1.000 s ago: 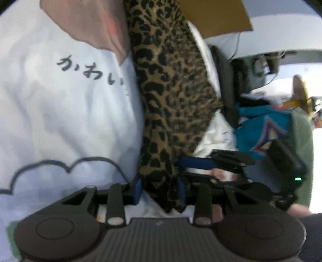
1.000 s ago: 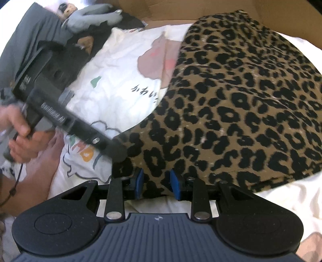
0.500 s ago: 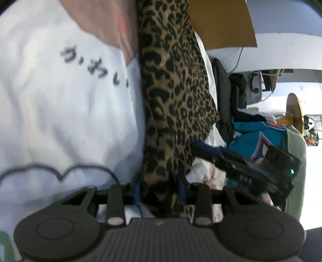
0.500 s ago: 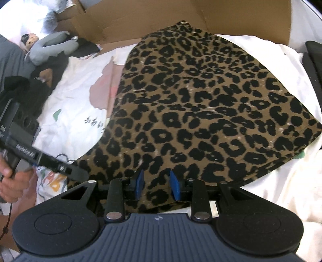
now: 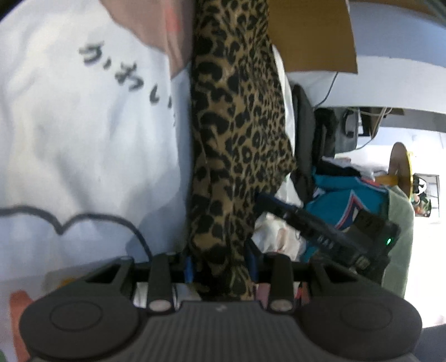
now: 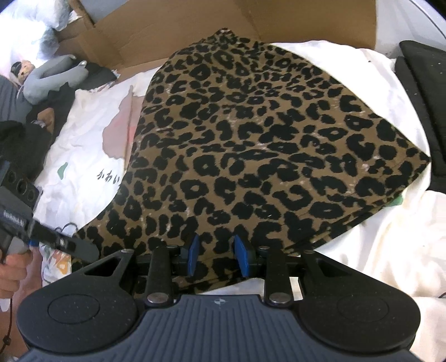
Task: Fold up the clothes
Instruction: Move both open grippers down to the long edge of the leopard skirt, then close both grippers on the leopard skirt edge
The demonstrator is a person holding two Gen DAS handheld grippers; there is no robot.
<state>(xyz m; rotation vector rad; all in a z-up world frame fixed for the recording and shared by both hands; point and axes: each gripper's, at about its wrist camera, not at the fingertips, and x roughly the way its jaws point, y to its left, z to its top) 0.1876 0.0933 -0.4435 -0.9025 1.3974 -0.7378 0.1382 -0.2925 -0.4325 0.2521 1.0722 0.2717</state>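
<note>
Left wrist view: your left gripper (image 5: 220,267) is clenched on a bunched edge of the leopard-print garment (image 5: 237,133). The cloth fills the gap between the blue pads (image 5: 189,268) and hangs past them toward the camera. From the grip the garment runs away up the middle of the frame as a narrow, edge-on band. To its left lies a white printed sheet (image 5: 83,139) with dark handwritten characters, a pink patch and a cloud outline; the picture is blurred there. To the right of the garment your right gripper (image 5: 281,207) shows from the side, its black body carrying a small green light. Behind it sit a teal garment (image 5: 345,200), a pale green cloth (image 5: 398,228) and a cardboard flap (image 5: 309,33).

Right wrist view: your right gripper (image 6: 216,257) has the near hem of the leopard-print garment (image 6: 264,144) between its blue pads (image 6: 193,254). The pads stand apart, with cloth lying across the gap; whether they pinch it I cannot tell. The garment spreads out flat and wide over the white printed sheet (image 6: 92,156), reaching up to the cardboard box (image 6: 223,19) at the back. At lower left your left gripper (image 6: 75,246) meets the garment's left corner, with your hand (image 6: 14,267) on its handle. A grey soft toy (image 6: 53,78) lies at upper left, beside dark clothing.
</note>
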